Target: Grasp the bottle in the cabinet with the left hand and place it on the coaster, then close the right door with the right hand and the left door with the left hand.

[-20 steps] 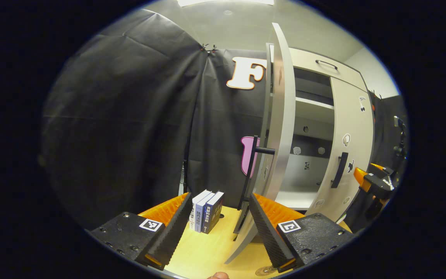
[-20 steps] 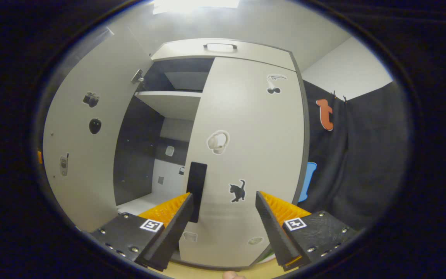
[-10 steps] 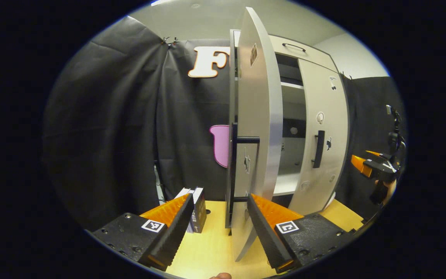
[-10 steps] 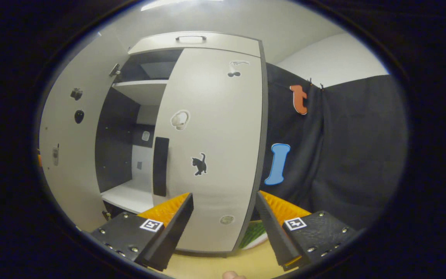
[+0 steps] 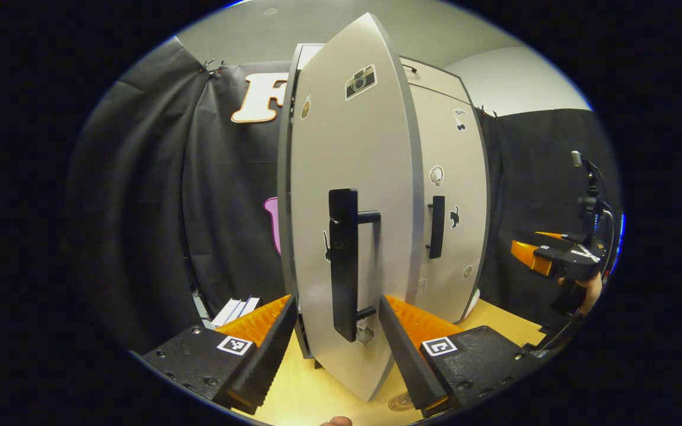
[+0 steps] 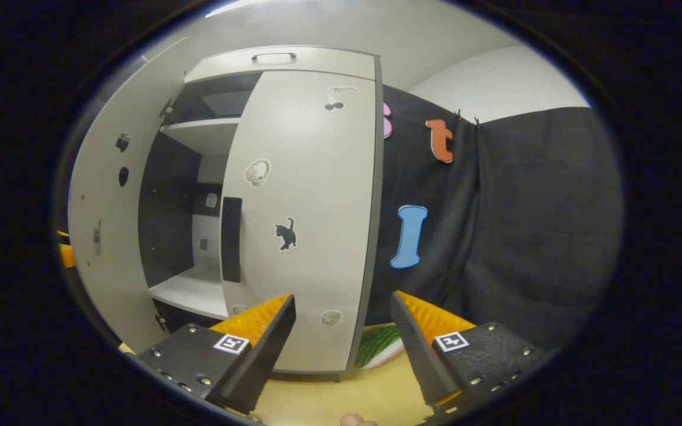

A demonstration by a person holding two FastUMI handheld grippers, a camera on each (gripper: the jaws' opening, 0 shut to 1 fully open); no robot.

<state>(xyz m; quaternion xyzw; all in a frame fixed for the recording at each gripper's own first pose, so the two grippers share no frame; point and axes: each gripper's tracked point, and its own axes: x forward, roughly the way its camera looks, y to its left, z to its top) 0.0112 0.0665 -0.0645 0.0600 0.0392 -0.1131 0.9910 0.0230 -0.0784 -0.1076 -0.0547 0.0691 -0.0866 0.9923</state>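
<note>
Two doors are showing on the cabinet (image 6: 311,59). In the left gripper view, the left tongs (image 5: 335,346) are sitting spread apart with nothing between the fingers pressing on them. The left door (image 5: 353,177) is standing just in front of these tongs, partly open, with its edge pointing toward them. Its black handle (image 5: 344,260) is hanging right ahead, between the two fingers but farther off, and I cannot tell if it is touching either one. A camera sticker (image 5: 360,81) is sitting high on this door. Behind it, to the right, the right door (image 5: 450,201) is lying flat against the cabinet with its own dark handle (image 5: 437,226). Books (image 5: 234,309) are lying on the yellow table (image 5: 311,390), just past the left finger. Far to the right, the right tongs (image 5: 539,251) are floating in a hand (image 5: 586,290), well apart from the doors.

In the right gripper view, the right tongs (image 6: 341,349) are also spread wide and holding nothing. The right door (image 6: 311,213) is standing ahead of them, with a cat sticker (image 6: 285,234) on it. To its left, a gap is showing a shelf (image 6: 199,133) and the white cabinet floor (image 6: 190,293). A green striped thing (image 6: 379,349) is peeking out by the cabinet's bottom corner, between the fingers but farther back; I cannot tell what it is. A round coaster (image 5: 401,402) is lying on the table beside the left tongs' right finger. I cannot make out the bottle.
</note>
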